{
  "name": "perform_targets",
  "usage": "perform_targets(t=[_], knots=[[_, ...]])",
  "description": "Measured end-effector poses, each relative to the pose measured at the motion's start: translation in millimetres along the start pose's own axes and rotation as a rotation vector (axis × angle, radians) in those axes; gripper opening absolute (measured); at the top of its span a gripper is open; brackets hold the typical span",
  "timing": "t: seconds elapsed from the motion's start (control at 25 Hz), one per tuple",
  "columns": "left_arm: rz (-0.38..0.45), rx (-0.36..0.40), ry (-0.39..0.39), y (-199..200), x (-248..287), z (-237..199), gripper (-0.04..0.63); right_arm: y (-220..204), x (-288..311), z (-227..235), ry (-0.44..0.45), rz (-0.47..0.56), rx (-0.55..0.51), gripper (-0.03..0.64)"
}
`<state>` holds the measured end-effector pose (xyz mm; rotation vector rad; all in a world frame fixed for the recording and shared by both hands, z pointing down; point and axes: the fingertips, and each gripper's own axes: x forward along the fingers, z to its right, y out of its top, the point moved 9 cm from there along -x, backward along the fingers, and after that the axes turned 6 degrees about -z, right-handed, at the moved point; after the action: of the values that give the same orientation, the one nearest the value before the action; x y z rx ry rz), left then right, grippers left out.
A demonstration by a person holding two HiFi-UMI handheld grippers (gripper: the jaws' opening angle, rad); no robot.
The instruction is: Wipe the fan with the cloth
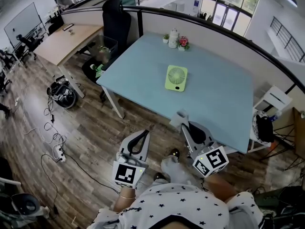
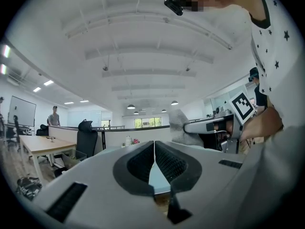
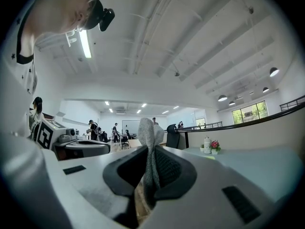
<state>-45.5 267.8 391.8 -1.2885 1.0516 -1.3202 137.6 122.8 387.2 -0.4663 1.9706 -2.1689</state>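
The green fan (image 1: 176,78) lies flat in the middle of the light blue table (image 1: 143,75). Both grippers hover off the table's near edge, well short of the fan. My right gripper (image 1: 185,124) is shut on a grey cloth (image 1: 180,119). In the right gripper view the cloth (image 3: 149,151) sticks up from between the pads. My left gripper (image 1: 144,133) hangs over the wooden floor to the left, its jaws shut with nothing held. In the left gripper view its fingertips (image 2: 154,149) meet, and the right gripper with the cloth (image 2: 179,123) shows to the right.
A white jar and small flower pots (image 1: 175,38) stand at the table's far edge. A black chair (image 1: 116,23) and a wooden desk (image 1: 66,39) are at far left. Cables (image 1: 53,132) lie on the floor. A white stool (image 1: 274,99) and dark bag (image 1: 262,127) sit to the right.
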Motion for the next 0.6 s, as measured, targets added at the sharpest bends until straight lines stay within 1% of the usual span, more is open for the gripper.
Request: perform_targets(t=[0.08, 0.2, 0.36, 0.48, 0.6], knots=[[-0.002, 0.001, 0.01, 1, 3, -3, 0.032, 1, 10, 6, 0.019, -0.002, 0.01, 0.032], [-0.009, 0.003, 0.05, 2, 5, -15, 0.032, 2, 30, 11, 0.052, -0.003, 0.028, 0.031], [-0.02, 0.004, 0.087, 0, 14, -34, 0.032, 1, 59, 23, 0.078, -0.01, 0.086, 0.029], [-0.039, 0.007, 0.098, -3, 32, -48, 0.032, -3, 79, 39, 0.069, -0.017, 0.109, 0.029], [-0.053, 0.008, 0.082, -2, 60, -63, 0.032, -2, 98, 58, 0.054, -0.008, 0.132, 0.028]])
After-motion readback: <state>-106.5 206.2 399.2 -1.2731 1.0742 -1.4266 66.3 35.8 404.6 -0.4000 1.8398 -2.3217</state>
